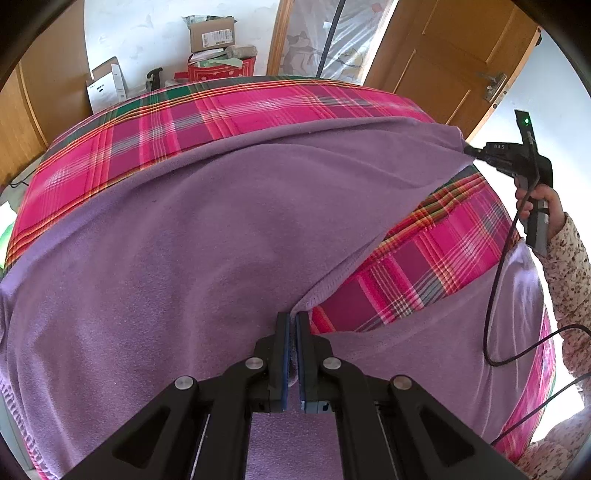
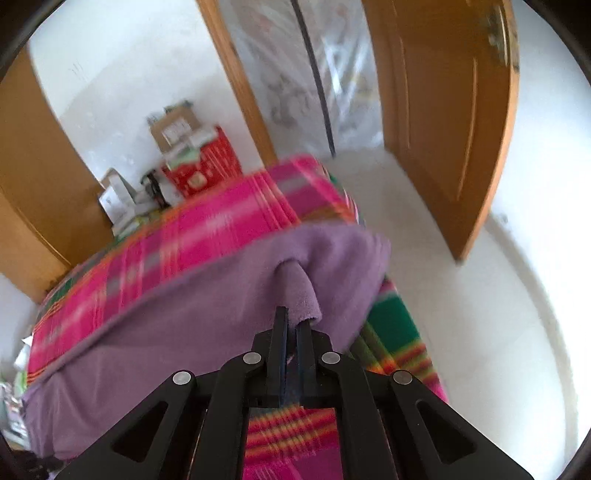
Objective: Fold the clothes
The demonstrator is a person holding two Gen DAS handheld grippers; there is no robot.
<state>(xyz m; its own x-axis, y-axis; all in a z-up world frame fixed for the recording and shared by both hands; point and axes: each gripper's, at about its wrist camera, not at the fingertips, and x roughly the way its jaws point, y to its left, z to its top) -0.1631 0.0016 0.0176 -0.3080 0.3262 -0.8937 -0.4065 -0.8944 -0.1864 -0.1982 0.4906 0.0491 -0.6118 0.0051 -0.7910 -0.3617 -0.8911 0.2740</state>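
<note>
A purple fleece garment (image 1: 192,236) lies spread over a bed with a pink plaid cover (image 1: 258,107). My left gripper (image 1: 292,317) is shut on a fold of the purple fabric at the near edge, where the cloth bunches between its blue pads. In the left wrist view my right gripper (image 1: 471,150) is at the far right, pinching the garment's far corner and lifting it off the bed, with a hand (image 1: 546,206) around its handle. In the blurred right wrist view the right gripper (image 2: 293,317) is shut on a raised tab of the purple garment (image 2: 207,306).
Cardboard boxes (image 1: 212,35) and a red bag (image 1: 221,68) stand on the floor beyond the bed. A wooden door (image 1: 450,62) hangs ajar at the right. A black cable (image 1: 495,295) hangs from the right gripper across the bed. White floor (image 2: 461,295) lies right of the bed.
</note>
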